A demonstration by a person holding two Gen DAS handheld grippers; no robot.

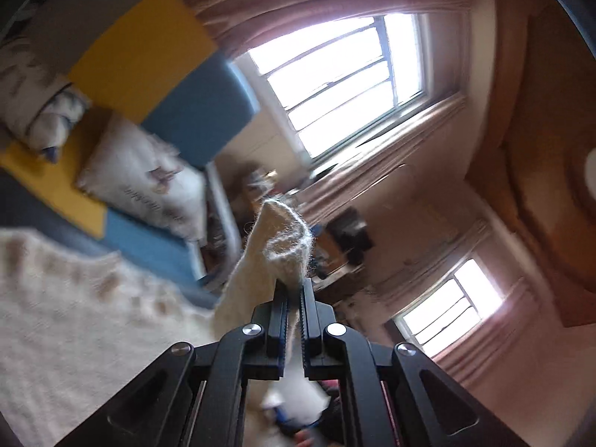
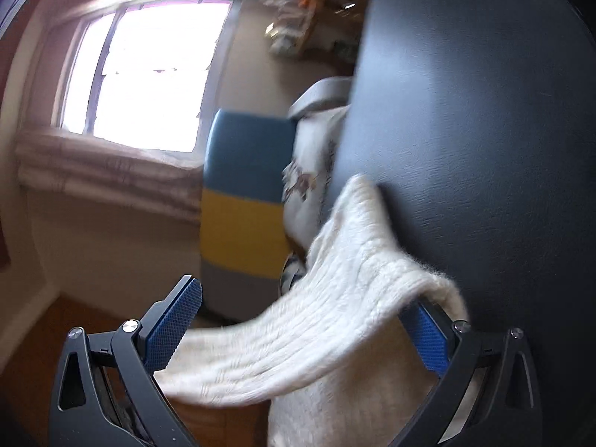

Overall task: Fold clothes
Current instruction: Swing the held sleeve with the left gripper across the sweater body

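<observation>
Showing, in the left wrist view, a cream knitted sweater [image 1: 56, 316] spread at lower left, blurred, with one fuzzy fold [image 1: 283, 238] drawn up to the frame's middle. Pinched there by the left hand-held gripper [image 1: 294, 290], jaws clenched on the knit, fabric running down between the toothed black fingers [image 1: 279, 320]. Behind, from left: white printed cushions [image 1: 145, 175] on a blue, yellow and grey sofa [image 1: 141, 59]; bright barred window [image 1: 335, 82] with pink curtains [image 1: 372, 171]. In the right wrist view, from left: window [image 2: 149, 78]; right hand-held gripper [image 2: 309, 305] released, blue-padded fingers [image 2: 171, 324] wide apart; ribbed sweater band [image 2: 298, 335] lying across the gap, draped over the right-hand finger [image 2: 428, 339], not squeezed. At right, dark desk [image 2: 484, 130], tilted in frame, sweater's far end resting against its edge.
</observation>
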